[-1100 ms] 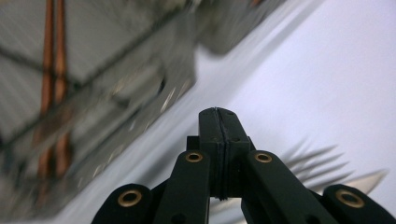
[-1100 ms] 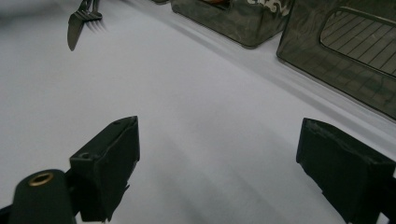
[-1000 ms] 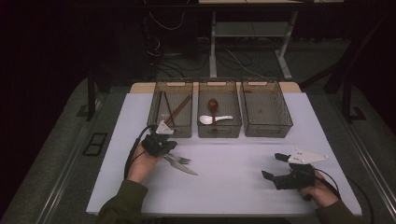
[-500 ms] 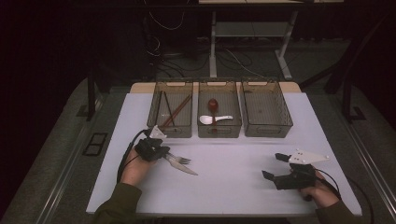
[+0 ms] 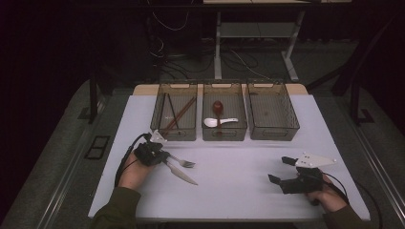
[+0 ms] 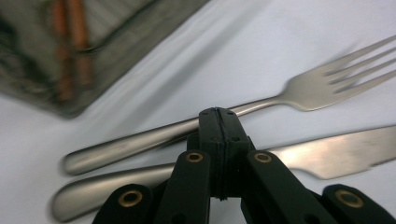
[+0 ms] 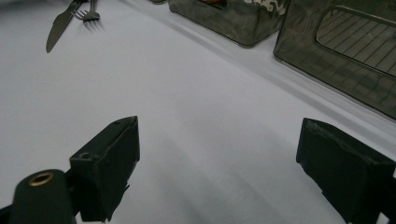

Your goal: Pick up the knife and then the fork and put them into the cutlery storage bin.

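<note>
A metal fork [image 5: 183, 162] and a table knife [image 5: 183, 175] lie side by side on the white table [image 5: 239, 186], left of the middle. My left gripper [image 5: 161, 155] is low over their handle ends. In the left gripper view its jaws are pressed together [image 6: 218, 116], with the tip just above the fork [image 6: 327, 81] handle and the knife [image 6: 336, 151] below it. Nothing shows between the jaws. At the front right, my right gripper [image 5: 280, 169] rests open over bare table, its jaws [image 7: 219, 140] wide apart. Far off lie the knife [image 7: 58, 25] and fork [image 7: 91, 14].
Three clear bins stand in a row at the back of the table. The left bin [image 5: 174, 136] holds chopsticks, the middle bin [image 5: 224, 136] a white spoon and a brown spoon, and the right bin [image 5: 273, 135] looks bare. The table edge runs close behind both hands.
My left gripper has drawn back from the left bin toward the person and dropped onto the handle ends of the fork and knife. The right gripper has barely moved.
</note>
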Demonstrator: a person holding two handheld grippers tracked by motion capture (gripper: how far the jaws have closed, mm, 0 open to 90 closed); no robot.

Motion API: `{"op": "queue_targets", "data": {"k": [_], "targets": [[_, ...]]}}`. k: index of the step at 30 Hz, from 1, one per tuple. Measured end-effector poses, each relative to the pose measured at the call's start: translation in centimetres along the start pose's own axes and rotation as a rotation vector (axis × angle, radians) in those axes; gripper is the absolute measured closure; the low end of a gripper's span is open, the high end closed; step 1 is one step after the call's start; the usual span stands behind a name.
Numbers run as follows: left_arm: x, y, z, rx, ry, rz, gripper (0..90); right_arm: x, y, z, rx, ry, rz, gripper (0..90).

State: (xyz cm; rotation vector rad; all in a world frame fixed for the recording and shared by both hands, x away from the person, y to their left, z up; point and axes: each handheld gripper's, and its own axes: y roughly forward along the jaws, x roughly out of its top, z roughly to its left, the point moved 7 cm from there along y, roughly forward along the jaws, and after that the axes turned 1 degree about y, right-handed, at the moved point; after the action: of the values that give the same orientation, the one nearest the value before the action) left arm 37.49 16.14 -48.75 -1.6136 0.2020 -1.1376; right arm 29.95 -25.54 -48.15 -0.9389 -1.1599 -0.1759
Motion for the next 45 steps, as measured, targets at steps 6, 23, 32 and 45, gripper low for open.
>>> {"op": "queue_targets", "data": {"k": [6,23,32,45], "targets": [[-0.8,-0.2,1.5,0.013,-0.036,0.006,89.2,-0.1,0.1,0.0,0.000,0.003,0.008,13.2],[-3.4,-2.1,2.2,0.009,-0.065,0.028,89.2,-0.1,0.2,0.1,0.002,0.004,0.011,13.1],[-4.9,-3.3,0.2,-0.038,-0.061,0.023,89.2,-0.1,0.2,0.1,0.001,0.003,0.011,13.2],[-7.1,-5.0,-3.2,-0.099,-0.050,0.004,89.2,-0.2,0.2,0.1,0.003,-0.002,0.013,13.2]]}}
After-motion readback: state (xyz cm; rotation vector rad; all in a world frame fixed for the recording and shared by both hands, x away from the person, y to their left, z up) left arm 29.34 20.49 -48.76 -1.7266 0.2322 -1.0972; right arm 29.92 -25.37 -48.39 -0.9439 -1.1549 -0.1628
